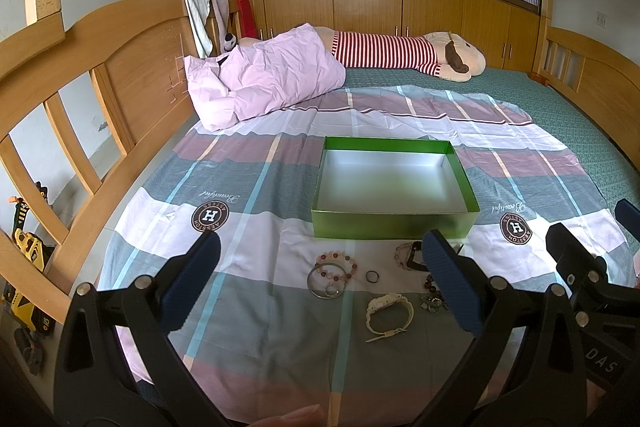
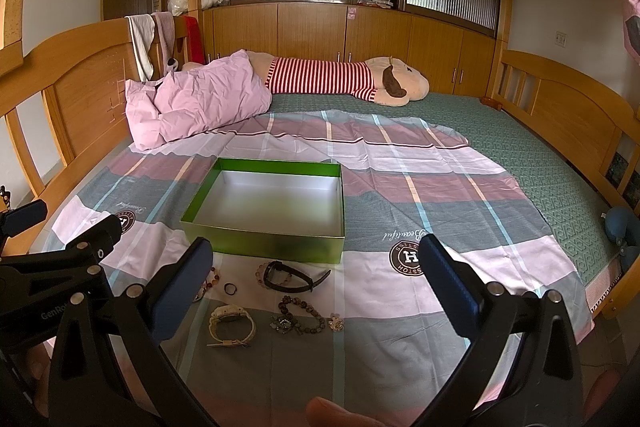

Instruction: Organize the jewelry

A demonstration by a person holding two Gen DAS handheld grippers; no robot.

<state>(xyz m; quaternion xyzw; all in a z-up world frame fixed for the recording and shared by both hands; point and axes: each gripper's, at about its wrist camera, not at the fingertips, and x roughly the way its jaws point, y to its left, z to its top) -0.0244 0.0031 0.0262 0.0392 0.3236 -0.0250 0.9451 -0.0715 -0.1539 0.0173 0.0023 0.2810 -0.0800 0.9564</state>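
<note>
One green box (image 2: 264, 227), two watches, three bead bracelets, one ring (image 2: 229, 288), left tool (image 1: 320, 283) and right tool (image 2: 316, 283) both released

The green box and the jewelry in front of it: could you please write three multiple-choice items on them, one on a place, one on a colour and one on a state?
1. Where does the cream watch lie?
A. inside the green box
B. on the bedsheet, nearer the camera than the box
C. on the pink pillow

2. What colour is the inside of the green box?
A. red
B. black
C. silvery white

3. How do the left gripper and the right gripper stand?
A. both open, holding nothing
B. left shut on a bracelet
C. right shut on the black watch

Answers:
1 B, the watch sits on the bedsheet, in front of the box.
2 C, its floor and inner walls look pale silver.
3 A, the fingers of each are wide apart with nothing between them.
</note>
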